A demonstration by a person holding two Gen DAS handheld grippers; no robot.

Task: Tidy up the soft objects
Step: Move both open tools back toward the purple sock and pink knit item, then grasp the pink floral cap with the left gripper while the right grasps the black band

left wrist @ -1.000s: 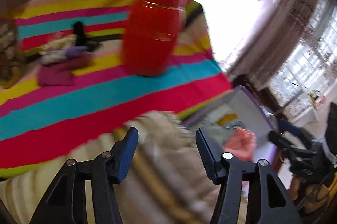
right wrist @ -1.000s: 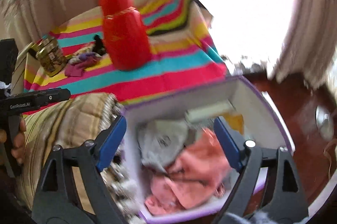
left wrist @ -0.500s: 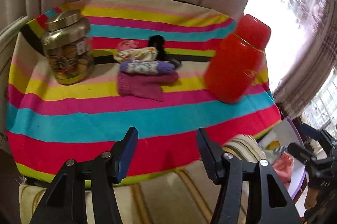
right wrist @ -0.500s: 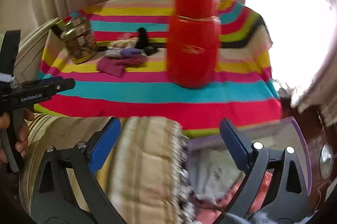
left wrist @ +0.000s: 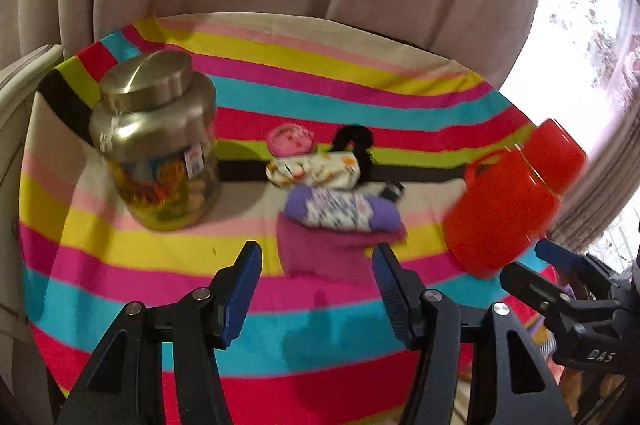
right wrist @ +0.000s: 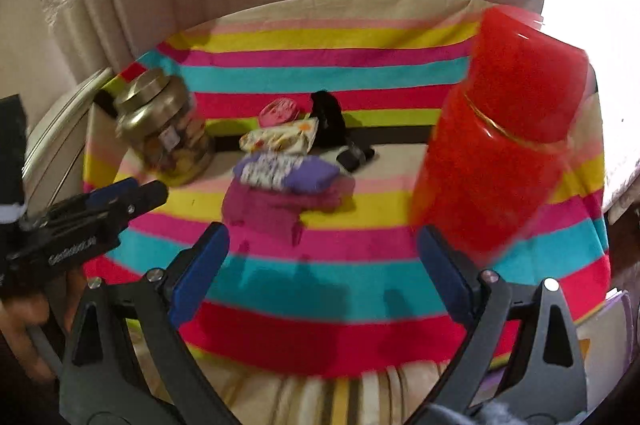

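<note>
A gold-lidded jar (left wrist: 156, 145) stands left of the pile of socks (left wrist: 336, 201) on the striped bench (left wrist: 120, 265); a red flask (left wrist: 508, 201) stands to its right. Left tongs (left wrist: 316, 289) and right tongs (right wrist: 320, 265) hover over the near edge, both spread wide and empty, pointing at the socks.

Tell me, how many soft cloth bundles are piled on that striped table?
5, in a row between jar and red flask: magenta cloth nearest, purple roll on it, white patterned roll behind, pink roll farthest, black piece beside. More may hide underneath.
</note>
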